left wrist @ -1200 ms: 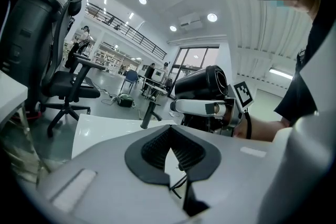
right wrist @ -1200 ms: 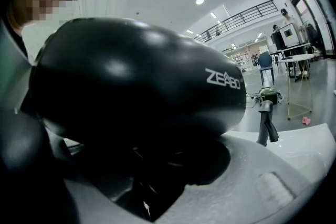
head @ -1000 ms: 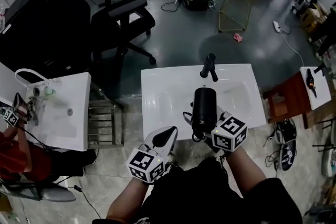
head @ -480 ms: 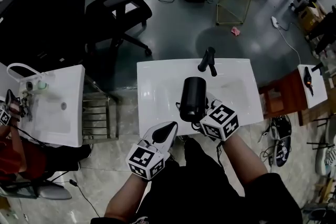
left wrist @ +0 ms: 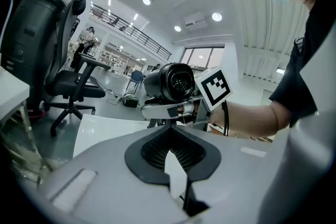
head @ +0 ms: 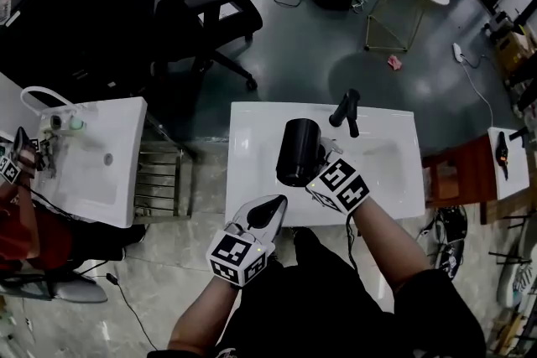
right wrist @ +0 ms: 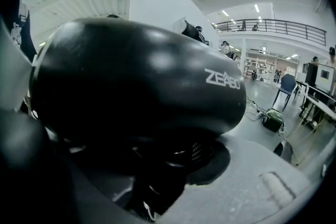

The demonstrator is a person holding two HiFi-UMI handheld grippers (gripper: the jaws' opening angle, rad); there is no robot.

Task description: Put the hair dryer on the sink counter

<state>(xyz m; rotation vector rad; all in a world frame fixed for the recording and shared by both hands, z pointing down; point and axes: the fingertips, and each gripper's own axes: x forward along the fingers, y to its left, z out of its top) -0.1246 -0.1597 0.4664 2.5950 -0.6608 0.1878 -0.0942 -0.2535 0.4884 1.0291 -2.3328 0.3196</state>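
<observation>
Hair dryer (head: 299,151): head view shows a stubby black barrel w/ a round, glossy end. It is held over the white sink counter (head: 252,138), above the left-centre of the shallow basin. Counter is a smooth rectangular slab w/ rounded corners. Matte black faucet (head: 346,111) sits at 2 o'clock from the dryer. Right gripper (head: 316,166), at 4 o'clock from the dryer, has white plastic fingers & a marker cube. Left gripper (head: 270,207) is at 7 o'clock, off the counter's near edge, well apart from the dryer.

Left gripper view: its jaws are together w/ nothing between them, ribbed dark pads meeting in a V. Beyond them at 12 o'clock the dryer's round grille end faces the camera. A white finger of the right gripper lies under it, and the dryer looks clear of the counter top.

Right gripper view: dryer fills the frame, a rounded shiny black shell w/ grey "ZEABO" lettering. Its dark handle runs down between the jaws, which stand wide & are clamped on it.
</observation>
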